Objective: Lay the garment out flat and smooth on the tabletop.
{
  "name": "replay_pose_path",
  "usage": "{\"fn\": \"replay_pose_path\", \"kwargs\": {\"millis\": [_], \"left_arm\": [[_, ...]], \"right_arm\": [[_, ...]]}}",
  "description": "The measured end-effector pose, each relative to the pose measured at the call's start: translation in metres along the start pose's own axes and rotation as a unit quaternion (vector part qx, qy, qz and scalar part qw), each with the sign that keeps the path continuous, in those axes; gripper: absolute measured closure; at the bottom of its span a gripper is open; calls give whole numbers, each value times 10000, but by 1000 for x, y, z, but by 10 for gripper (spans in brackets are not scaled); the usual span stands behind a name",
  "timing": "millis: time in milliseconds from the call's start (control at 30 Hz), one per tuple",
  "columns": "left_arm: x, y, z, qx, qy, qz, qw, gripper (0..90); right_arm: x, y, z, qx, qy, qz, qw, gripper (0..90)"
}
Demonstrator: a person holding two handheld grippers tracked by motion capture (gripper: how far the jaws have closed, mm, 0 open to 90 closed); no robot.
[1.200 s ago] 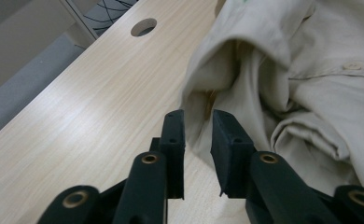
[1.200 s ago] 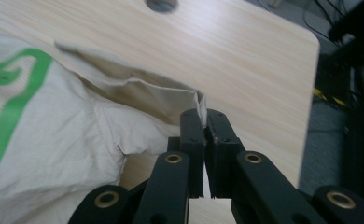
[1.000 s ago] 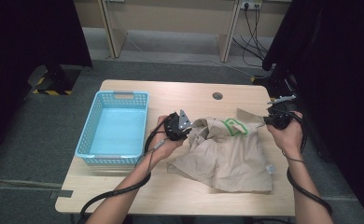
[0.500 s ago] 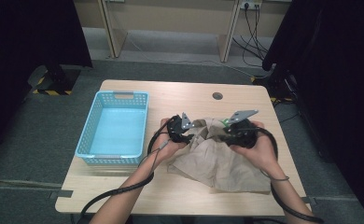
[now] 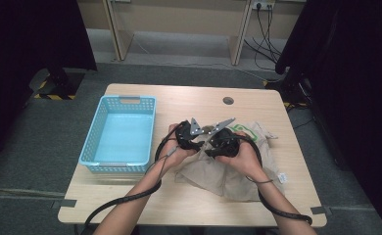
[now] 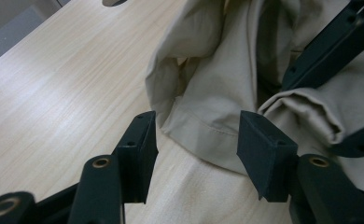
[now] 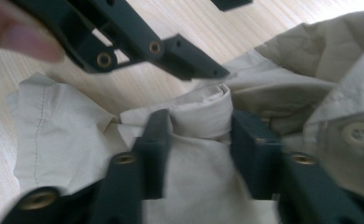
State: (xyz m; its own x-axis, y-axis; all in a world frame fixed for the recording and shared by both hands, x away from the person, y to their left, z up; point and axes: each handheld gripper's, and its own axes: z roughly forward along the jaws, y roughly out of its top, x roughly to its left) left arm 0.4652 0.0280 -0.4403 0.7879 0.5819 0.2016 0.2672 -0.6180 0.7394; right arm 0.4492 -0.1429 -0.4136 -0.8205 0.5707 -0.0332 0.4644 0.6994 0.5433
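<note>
A crumpled beige garment (image 5: pixel 233 171) lies on the wooden table (image 5: pixel 130 196). Both grippers meet at its upper left part. My left gripper (image 5: pixel 197 143) is open; its jaws have just been opening and straddle a stitched hem (image 6: pixel 203 126) without pressing it. My right gripper (image 5: pixel 209 147) has also just been opening. In the right gripper view my right gripper (image 7: pixel 199 126) stands open around a rolled fold of cloth (image 7: pixel 203 105). The left gripper's fingers (image 7: pixel 189 60) cross just above that fold. The right gripper's fingers (image 6: pixel 329 51) show at the upper right of the left gripper view.
A light blue plastic basket (image 5: pixel 93 147) stands left of the hands. A round cable hole (image 5: pixel 228 100) sits near the table's far edge. The garment carries a green mark (image 5: pixel 242 129), a white label (image 5: pixel 282 178) and a button (image 7: pixel 360 133). Black cables (image 5: pixel 130 198) trail toward the near edge.
My right gripper has swept left from the garment's right edge to just beside the left gripper. The left hand has stayed where it was.
</note>
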Motion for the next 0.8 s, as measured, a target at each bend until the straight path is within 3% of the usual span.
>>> {"fn": "replay_pose_path", "kwargs": {"millis": [133, 200, 367, 533, 667, 800], "left_arm": [[-1, 0, 1, -9, -29, 22, 10000, 476], [-1, 0, 1, -10, -49, 31, 10000, 478], [-4, 3, -1, -125, -248, 132, 9995, 479], [-7, 10, -9, -375, -498, 44, 9980, 475], [-10, 14, -9, -333, -588, 154, 9976, 478], [-8, 14, -8, -329, -705, 78, 9969, 508]], "right_arm": [[0, 2, 3, 142, 56, -45, 9999, 791], [-2, 1, 1, 103, 90, -63, 9999, 833], [-1, -3, -9, 37, 163, -158, 9997, 846], [2, -7, -18, 13, 258, -417, 9988, 847], [4, -9, -22, -27, 272, -549, 9981, 847], [7, -10, -23, -35, 285, -642, 9975, 851]]}}
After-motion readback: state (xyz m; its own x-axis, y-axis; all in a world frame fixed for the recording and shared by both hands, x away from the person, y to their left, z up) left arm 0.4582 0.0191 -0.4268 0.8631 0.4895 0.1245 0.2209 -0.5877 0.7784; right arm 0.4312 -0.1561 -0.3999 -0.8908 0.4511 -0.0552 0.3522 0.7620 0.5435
